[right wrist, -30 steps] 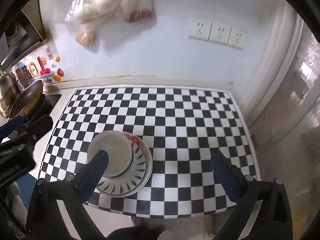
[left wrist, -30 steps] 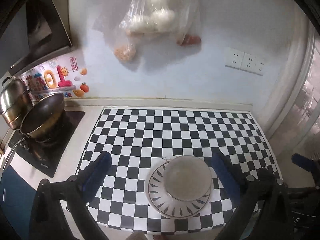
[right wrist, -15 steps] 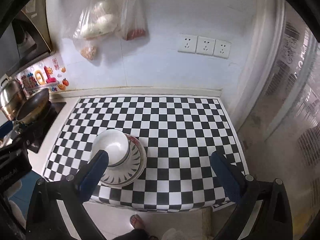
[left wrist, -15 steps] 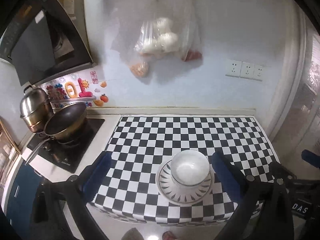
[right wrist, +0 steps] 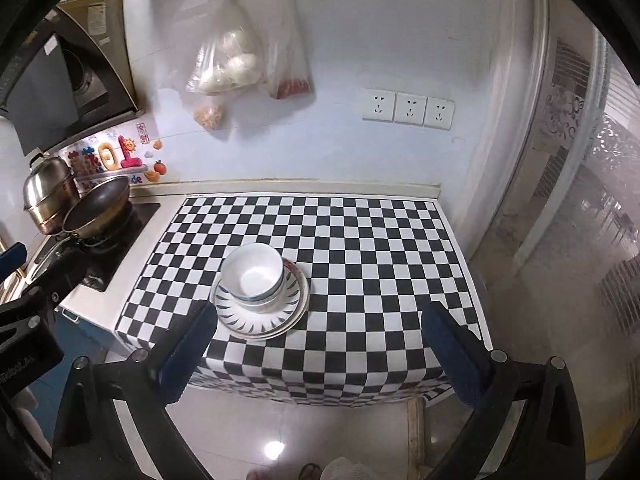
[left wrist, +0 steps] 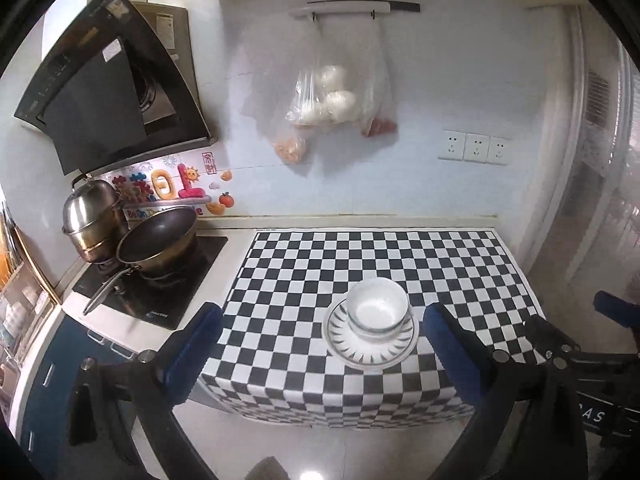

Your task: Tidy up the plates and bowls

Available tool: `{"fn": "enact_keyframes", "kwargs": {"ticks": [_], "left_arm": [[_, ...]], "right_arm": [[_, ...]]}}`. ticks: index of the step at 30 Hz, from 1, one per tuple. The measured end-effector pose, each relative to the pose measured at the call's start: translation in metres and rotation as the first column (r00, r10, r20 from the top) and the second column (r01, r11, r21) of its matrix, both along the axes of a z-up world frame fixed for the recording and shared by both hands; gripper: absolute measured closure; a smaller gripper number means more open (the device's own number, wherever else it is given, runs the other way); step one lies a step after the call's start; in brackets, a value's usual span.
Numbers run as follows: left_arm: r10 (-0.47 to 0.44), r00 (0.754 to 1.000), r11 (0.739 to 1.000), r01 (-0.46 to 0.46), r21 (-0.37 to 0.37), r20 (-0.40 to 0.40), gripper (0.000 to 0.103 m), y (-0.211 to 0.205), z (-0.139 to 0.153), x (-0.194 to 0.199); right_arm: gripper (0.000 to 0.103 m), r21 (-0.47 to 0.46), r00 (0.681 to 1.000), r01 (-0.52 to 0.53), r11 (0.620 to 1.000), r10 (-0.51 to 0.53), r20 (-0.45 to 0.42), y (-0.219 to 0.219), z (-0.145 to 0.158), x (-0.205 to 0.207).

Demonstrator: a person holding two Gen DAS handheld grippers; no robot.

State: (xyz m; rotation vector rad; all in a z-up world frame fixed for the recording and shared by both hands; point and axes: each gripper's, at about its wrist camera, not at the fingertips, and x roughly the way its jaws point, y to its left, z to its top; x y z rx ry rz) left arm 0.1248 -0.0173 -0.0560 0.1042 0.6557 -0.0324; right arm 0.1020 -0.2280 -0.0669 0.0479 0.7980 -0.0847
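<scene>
Both tongs hang wide apart and empty, back from the worktop's near edge.

From the left wrist, our left tongs (left wrist: 320,340) frame the stack: a white bowl (left wrist: 378,309) sits upright in a patterned plate (left wrist: 370,354) on the checkered worktop (left wrist: 400,252), ahead of us and nearer the right-hand finger (left wrist: 452,344). Off to the left stand a dark pan (left wrist: 158,234) and a steel pot (left wrist: 90,216) on the stove; bags of food (left wrist: 328,100) hang on the wall beyond.

From the right wrist, our right tongs (right wrist: 320,336) see the same stack just past the left-hand finger (right wrist: 188,340). Here a second, red-rimmed plate (right wrist: 293,269) peeks out between the bowl (right wrist: 254,276) and the lower plates (right wrist: 260,320).

We judge the stacking done, or nearly so, with everything gathered in one pile. If we tidy further, we should come in low and level, take a rim edge-on without nudging the bowl sideways, and keep the pile away from the worktop's front edge, which it sits rather close to.
</scene>
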Motion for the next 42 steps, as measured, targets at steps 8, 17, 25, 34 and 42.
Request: {"fn": "enact_keyframes", "kwargs": {"ticks": [8, 17, 25, 34, 42], "left_arm": [[-0.045, 0.999, 0.999, 0.045, -0.002, -0.016, 0.000, 0.022, 0.007, -0.049], [-0.096, 0.995, 0.995, 0.096, 0.018, 0.021, 0.000, 0.046, 0.023, -0.112], [-0.104, 0.993, 0.995, 0.104, -0.002, 0.046, 0.000, 0.071, 0.037, -0.156], [-0.105, 0.993, 0.994, 0.105, -0.002, 0.060, 0.000, 0.086, 0.042, -0.188], [-0.098, 0.993, 0.995, 0.098, 0.003, 0.066, 0.000, 0.093, 0.042, -0.200]], "right_arm": [[0.000, 0.007, 0.997, 0.038, 0.999, -0.038, 0.060, 0.024, 0.027, -0.065], [0.000, 0.008, 0.992, 0.097, 0.995, -0.097, 0.081, 0.052, 0.044, -0.140], [0.000, -0.013, 0.986, 0.118, 0.993, -0.115, 0.122, 0.076, 0.066, -0.208], [0.000, 0.000, 0.985, 0.114, 0.993, -0.113, 0.130, 0.090, 0.074, -0.246], [0.000, -0.002, 0.986, 0.103, 0.995, -0.102, 0.133, 0.097, 0.077, -0.260]]}}
